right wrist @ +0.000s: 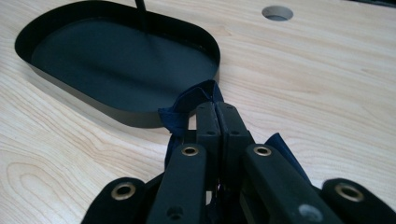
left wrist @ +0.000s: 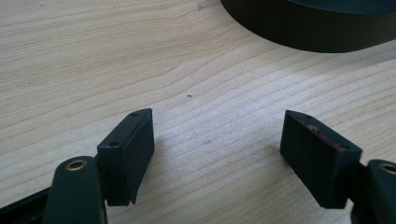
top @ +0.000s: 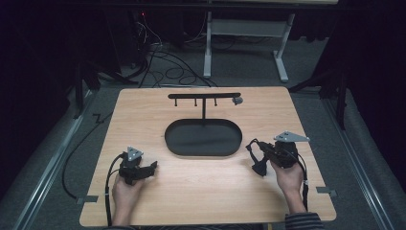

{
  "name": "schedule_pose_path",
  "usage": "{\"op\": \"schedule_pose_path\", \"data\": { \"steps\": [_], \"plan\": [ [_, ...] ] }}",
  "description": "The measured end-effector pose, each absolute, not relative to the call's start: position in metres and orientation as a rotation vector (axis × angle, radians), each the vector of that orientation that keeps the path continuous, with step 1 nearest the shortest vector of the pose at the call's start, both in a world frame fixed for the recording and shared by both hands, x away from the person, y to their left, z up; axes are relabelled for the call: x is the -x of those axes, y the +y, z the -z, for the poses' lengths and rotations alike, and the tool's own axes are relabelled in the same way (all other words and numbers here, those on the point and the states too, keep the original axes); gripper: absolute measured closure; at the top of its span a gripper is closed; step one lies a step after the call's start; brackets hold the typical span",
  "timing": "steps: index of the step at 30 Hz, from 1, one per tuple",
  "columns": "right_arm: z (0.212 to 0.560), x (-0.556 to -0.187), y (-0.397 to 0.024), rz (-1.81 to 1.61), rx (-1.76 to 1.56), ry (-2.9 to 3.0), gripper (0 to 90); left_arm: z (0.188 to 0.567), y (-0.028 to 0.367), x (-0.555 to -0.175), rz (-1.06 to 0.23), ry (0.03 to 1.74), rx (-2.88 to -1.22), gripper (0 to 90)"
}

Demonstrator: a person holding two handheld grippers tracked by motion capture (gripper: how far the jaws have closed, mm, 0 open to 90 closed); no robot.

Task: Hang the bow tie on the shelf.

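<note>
The right gripper pinches a dark blue cloth beside the black tray, probably meant for the hook rack. The left gripper rests open and empty near the surface's front edge.

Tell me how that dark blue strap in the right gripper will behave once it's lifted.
The dark blue strap is probably floppy: it folds and loops around the shut right gripper. It seems light, thin webbing, so likely to dangle. Pinched flat, it probably won't slip.
</note>
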State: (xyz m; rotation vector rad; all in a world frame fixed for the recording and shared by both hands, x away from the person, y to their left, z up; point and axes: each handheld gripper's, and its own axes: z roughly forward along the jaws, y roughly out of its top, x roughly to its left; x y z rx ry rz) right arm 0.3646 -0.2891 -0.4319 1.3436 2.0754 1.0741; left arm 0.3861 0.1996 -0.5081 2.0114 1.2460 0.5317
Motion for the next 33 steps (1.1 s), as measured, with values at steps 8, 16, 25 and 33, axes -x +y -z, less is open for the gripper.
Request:
{"op": "schedule_pose_path", "data": {
  "steps": [8, 16, 25, 33],
  "plan": [
    [0.422, -0.368, -0.281, -1.092, -1.298, 2.078, 90.0, 0.508, 0.200, -0.386, -0.532, 1.246, -2.011, 26.5],
    [0.409, -0.370, -0.275, -1.113, -1.260, 2.080, 90.0, 0.508, 0.200, -0.386, -0.532, 1.246, -2.011, 26.5],
    [0.398, -0.376, -0.265, -1.145, -1.214, 2.091, 90.0, 0.508, 0.200, -0.386, -0.532, 1.246, -2.012, 26.6],
    [0.391, -0.383, -0.256, -1.157, -1.189, 2.103, 90.0, 0.508, 0.200, -0.386, -0.531, 1.246, -2.011, 26.6]
  ]
}}
